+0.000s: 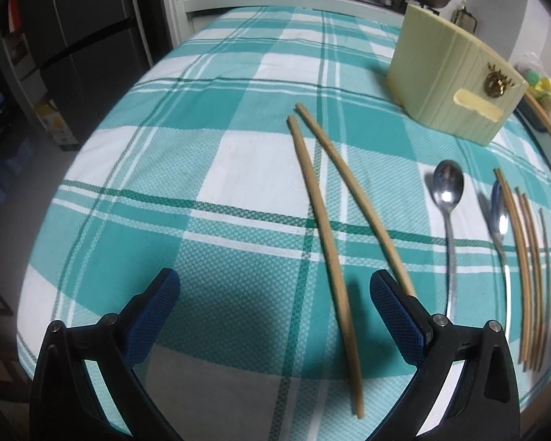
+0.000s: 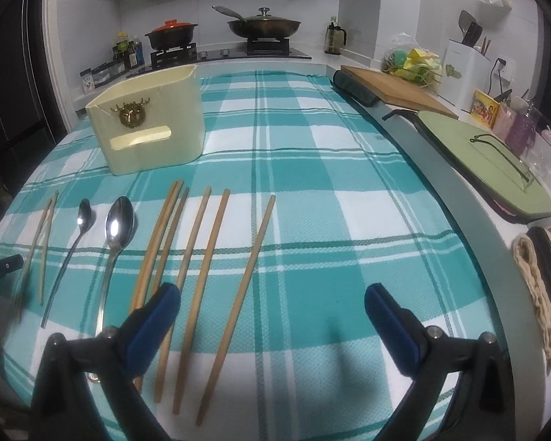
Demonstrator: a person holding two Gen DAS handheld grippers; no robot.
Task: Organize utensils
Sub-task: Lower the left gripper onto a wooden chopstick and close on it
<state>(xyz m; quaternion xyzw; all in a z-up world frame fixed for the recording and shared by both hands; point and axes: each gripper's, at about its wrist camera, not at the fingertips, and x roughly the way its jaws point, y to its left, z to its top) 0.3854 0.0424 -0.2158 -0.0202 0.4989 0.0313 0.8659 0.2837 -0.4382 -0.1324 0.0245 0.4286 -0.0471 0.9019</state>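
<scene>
My claws' blue pads [image 2: 154,327] look textured and matt. The checked cloth [image 2: 312,169] is a coarse weave, the chopsticks [image 2: 198,286] matt wood, the spoons [image 2: 117,228] glossy metal, the cream holder [image 2: 150,121] smooth plastic.

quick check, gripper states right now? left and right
Left gripper: open, holding nothing, jaws spread above a chopstick on the cloth.
Right gripper: open, holding nothing, jaws spread above the tablecloth.
</scene>
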